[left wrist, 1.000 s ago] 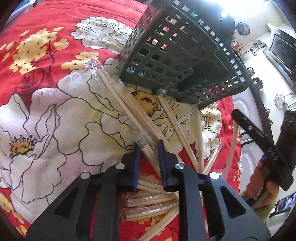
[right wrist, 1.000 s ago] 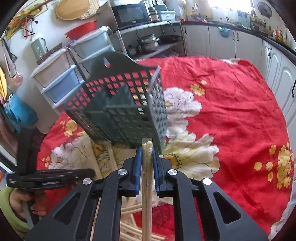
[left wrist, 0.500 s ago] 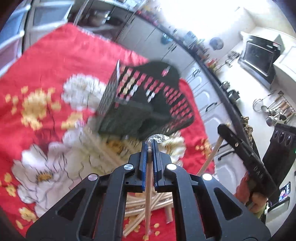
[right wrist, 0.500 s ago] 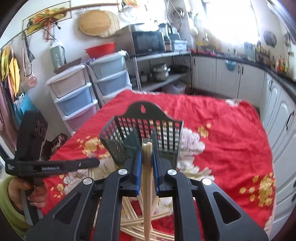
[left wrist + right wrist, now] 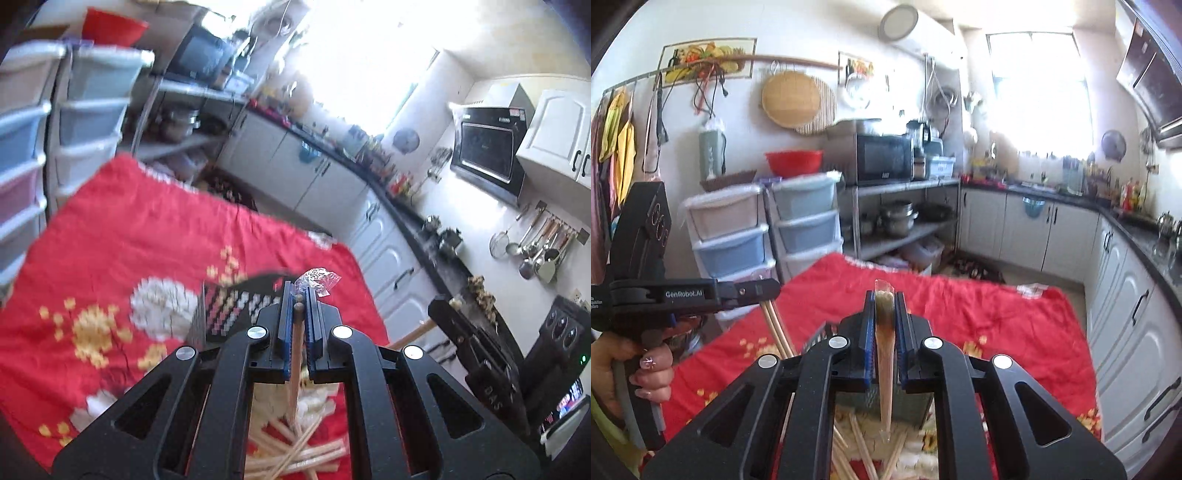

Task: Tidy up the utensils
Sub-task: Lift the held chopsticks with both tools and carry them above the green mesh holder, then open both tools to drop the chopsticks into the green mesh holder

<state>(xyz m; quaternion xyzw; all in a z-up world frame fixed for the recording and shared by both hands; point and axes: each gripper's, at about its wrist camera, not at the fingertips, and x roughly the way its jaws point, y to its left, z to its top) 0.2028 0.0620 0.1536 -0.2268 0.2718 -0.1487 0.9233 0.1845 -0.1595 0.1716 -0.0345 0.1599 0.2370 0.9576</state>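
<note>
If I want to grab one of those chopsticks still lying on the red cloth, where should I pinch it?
Pinch a loose chopstick near its middle, coming straight down from above. They lie flat and crisscrossed on the red cloth, so choose one on top of the pile and set the fingers across its thin width. Both hand-held grippers already hold sticks that way.

Home kitchen: microwave point(image 5: 882, 158), cabinets point(image 5: 1027, 229), countertop point(image 5: 1137, 221).
</note>
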